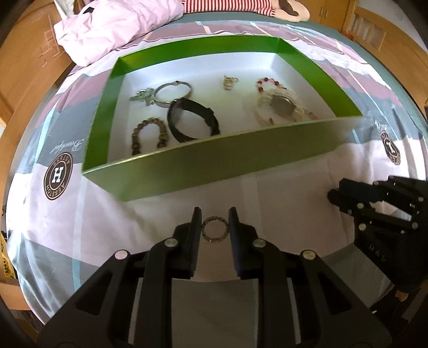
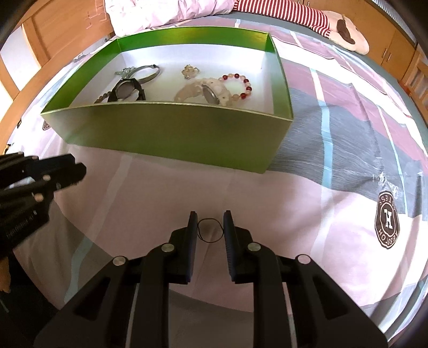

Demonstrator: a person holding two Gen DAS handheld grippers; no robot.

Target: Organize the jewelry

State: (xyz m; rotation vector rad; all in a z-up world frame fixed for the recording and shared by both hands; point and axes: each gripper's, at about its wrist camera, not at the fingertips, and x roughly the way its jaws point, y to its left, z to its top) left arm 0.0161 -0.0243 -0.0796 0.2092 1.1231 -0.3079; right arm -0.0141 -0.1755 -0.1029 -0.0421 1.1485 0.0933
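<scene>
A green box (image 1: 214, 166) with a white floor stands on the bed and holds several pieces: a black watch (image 1: 192, 120), a brown bead bracelet (image 1: 149, 136), a silver bangle (image 1: 172, 93), a pale watch (image 1: 281, 107) and a red bead bracelet (image 1: 267, 83). The box also shows in the right wrist view (image 2: 174, 133). My left gripper (image 1: 214, 214) is shut on a sparkly ring (image 1: 214, 230), held just above the sheet. My right gripper (image 2: 208, 216) is shut on a thin black hoop (image 2: 210, 231) near the sheet.
The bed sheet (image 1: 281, 192) is pink, grey and white with round logos (image 1: 57, 176). A pink quilt (image 1: 112, 26) and a striped plush toy (image 2: 307, 18) lie behind the box. Wooden furniture surrounds the bed.
</scene>
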